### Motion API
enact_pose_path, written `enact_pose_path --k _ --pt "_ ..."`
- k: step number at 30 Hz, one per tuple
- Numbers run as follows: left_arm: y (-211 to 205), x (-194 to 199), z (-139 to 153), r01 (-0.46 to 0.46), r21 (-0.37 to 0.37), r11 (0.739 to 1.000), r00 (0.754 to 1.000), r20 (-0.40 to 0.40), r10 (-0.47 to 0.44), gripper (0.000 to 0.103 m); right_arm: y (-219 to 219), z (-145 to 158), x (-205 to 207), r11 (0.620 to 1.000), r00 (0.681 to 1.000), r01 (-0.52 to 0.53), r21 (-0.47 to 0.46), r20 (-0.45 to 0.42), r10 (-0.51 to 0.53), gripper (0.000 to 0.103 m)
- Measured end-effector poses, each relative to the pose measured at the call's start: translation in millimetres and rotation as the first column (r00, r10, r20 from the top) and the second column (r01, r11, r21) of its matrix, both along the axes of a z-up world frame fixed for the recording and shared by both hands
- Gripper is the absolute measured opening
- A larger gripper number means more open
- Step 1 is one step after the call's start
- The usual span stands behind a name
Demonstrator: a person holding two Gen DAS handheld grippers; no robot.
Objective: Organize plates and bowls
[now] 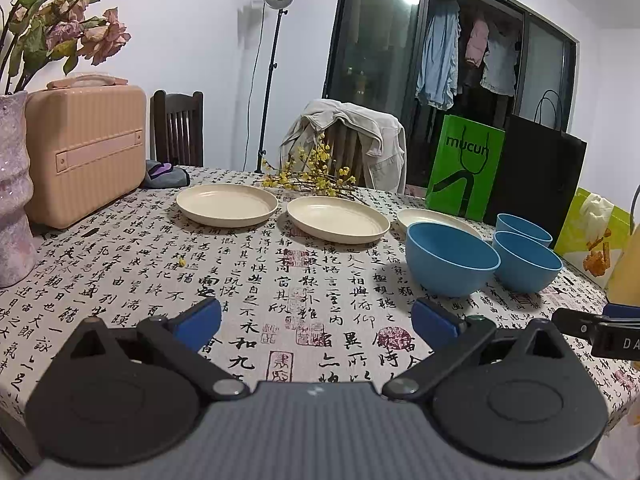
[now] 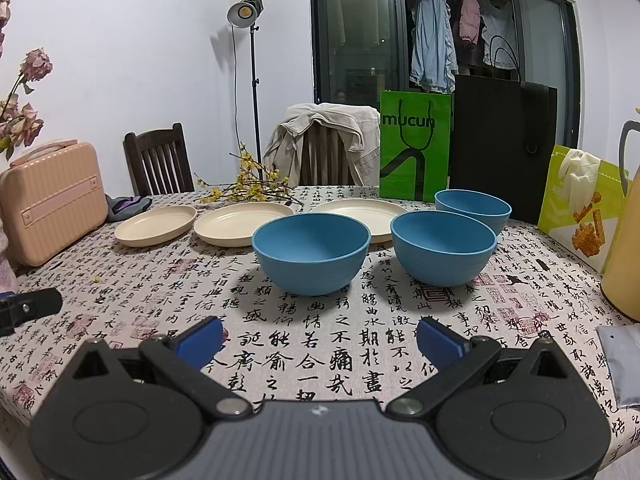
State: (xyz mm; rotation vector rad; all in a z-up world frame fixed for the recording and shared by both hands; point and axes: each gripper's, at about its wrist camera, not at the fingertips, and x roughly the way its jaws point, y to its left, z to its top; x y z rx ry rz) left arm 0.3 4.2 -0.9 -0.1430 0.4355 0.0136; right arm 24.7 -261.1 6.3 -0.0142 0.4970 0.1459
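Observation:
Three cream plates lie in a row across the table: left plate (image 1: 227,204) (image 2: 156,225), middle plate (image 1: 338,219) (image 2: 243,223), right plate (image 1: 434,218) (image 2: 362,210). Three blue bowls stand upright in front of them: the nearest bowl (image 1: 452,258) (image 2: 311,258), a second bowl (image 1: 527,261) (image 2: 443,253) and a far bowl (image 1: 523,229) (image 2: 473,209). My left gripper (image 1: 316,320) is open, low over the cloth, short of the plates. My right gripper (image 2: 320,338) is open, just in front of the nearest bowl. Neither holds anything.
A pink case (image 1: 86,152) and a vase (image 1: 14,192) stand at the left. A yellow flower sprig (image 1: 316,176) lies behind the plates. Green (image 2: 414,144), black (image 2: 502,148) and snack (image 2: 582,208) bags line the back right, with a yellow jug (image 2: 626,248) at the right edge.

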Motion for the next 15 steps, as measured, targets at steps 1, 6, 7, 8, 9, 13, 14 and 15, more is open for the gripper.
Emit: enact_pose_path --k 1,6,7,8,9,13,14,15 --pt "-0.1 0.1 0.0 0.0 0.001 1.0 1.0 0.0 0.0 0.103 0.0 0.0 0.0 1.0 1.0 0.0 0.0 0.0 0.0 0.103" --pt "0.2 0.2 0.1 -0.001 0.0 1.0 1.0 0.0 0.001 0.103 -0.1 0.0 0.1 1.0 1.0 -0.001 0.0 0.001 0.001 0.103" --pt "0.8 0.6 0.8 -0.001 -0.001 1.0 1.0 0.0 0.001 0.103 -0.1 0.0 0.2 1.0 1.0 0.0 0.0 0.001 0.0 0.103" --pt "1.3 0.9 1.5 -0.002 -0.001 1.0 1.0 0.001 0.002 0.103 -0.2 -0.1 0.0 1.0 1.0 0.0 0.0 0.0 0.0 0.103" --pt "1.6 1.0 2.0 -0.002 -0.001 1.0 1.0 0.001 0.002 0.103 -0.2 -0.1 0.0 1.0 1.0 0.0 0.001 0.0 0.0 0.103" --pt "1.9 1.1 1.9 -0.001 -0.002 1.0 1.0 0.001 0.001 0.103 -0.1 -0.1 0.0 1.0 1.0 0.0 0.0 0.0 0.0 0.103" --pt "1.6 1.0 1.9 -0.002 -0.001 1.0 1.0 0.001 0.002 0.103 0.0 0.0 -0.1 1.0 1.0 -0.001 0.0 0.001 0.001 0.103" --pt "1.5 0.9 1.8 -0.003 -0.001 1.0 1.0 0.001 0.003 0.103 -0.1 -0.2 0.0 1.0 1.0 -0.001 0.0 0.001 0.001 0.103"
